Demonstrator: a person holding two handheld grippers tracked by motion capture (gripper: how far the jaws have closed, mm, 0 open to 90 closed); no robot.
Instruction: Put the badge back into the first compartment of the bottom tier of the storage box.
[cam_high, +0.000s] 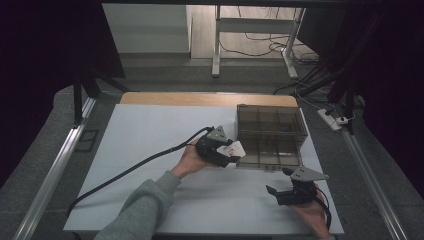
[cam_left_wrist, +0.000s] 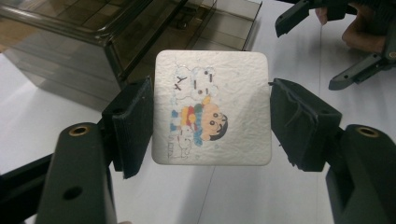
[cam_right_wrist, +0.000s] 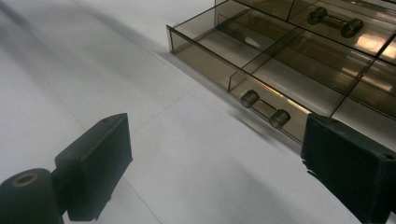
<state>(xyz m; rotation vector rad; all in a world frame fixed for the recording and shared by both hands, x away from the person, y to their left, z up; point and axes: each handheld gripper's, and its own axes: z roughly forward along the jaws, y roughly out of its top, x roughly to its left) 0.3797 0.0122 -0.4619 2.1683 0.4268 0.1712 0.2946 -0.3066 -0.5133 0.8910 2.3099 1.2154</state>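
Smoky brown plastic marks the drawer box (cam_high: 270, 131) at the far right of the white table (cam_high: 150, 150) in the high view; its lower drawer (cam_high: 270, 158) stands pulled out toward you; your left gripper (cam_high: 231, 155) hovers just at that drawer's left front corner, pinching a small white card (cam_high: 236, 148); your right gripper (cam_high: 276, 186) sits well apart from it, near the table's front right, with its jaws spread wide and nothing between them; a black cable (cam_high: 135, 167) trails from the left gripper back across the table to its front left.

Moving to the left gripper view, you have the square cartoon card (cam_left_wrist: 211, 108) clamped edge to edge between the two black pads (cam_left_wrist: 135, 123), held above the white table (cam_left_wrist: 224, 196); the print shows a child in a striped scarf beside a snowman; behind the card lies the drawer box (cam_left_wrist: 84, 37), and the pulled-out drawer (cam_left_wrist: 224, 28) runs just past the card's top edge; your right gripper (cam_left_wrist: 327, 46) shows at the top right, jaws apart.

From the right gripper view, your pads (cam_right_wrist: 95, 163) stand wide over bare table (cam_right_wrist: 187, 177); the open drawer (cam_right_wrist: 261, 70) lies ahead to the right, its divided compartments see-through, with a dumbbell-shaped handle (cam_right_wrist: 265, 109) on its front wall; a second such handle (cam_right_wrist: 335, 21) sits higher on the box.
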